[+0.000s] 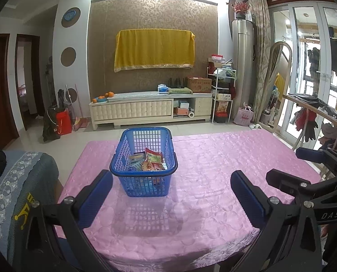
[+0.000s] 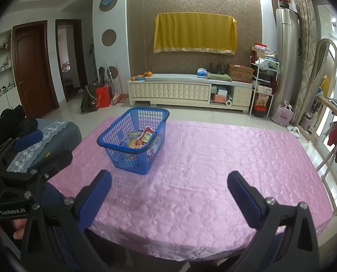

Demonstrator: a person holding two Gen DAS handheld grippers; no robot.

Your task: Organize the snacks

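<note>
A blue plastic basket (image 1: 143, 176) stands on the pink tablecloth (image 1: 213, 181), with several snack packets (image 1: 149, 161) inside it. My left gripper (image 1: 172, 181) is open and empty, held back from the basket near the table's front edge. In the right wrist view the basket (image 2: 134, 142) stands left of centre with the snack packets (image 2: 141, 139) in it. My right gripper (image 2: 169, 181) is open and empty above the tablecloth (image 2: 213, 170), to the right of the basket. The right gripper also shows at the right edge of the left wrist view (image 1: 304, 170).
A chair with a grey-blue cover (image 1: 16, 181) stands left of the table. A white TV cabinet (image 1: 150, 108) stands at the far wall beyond tiled floor. A clothes rack (image 1: 315, 117) and a mirror (image 1: 279, 83) stand to the right.
</note>
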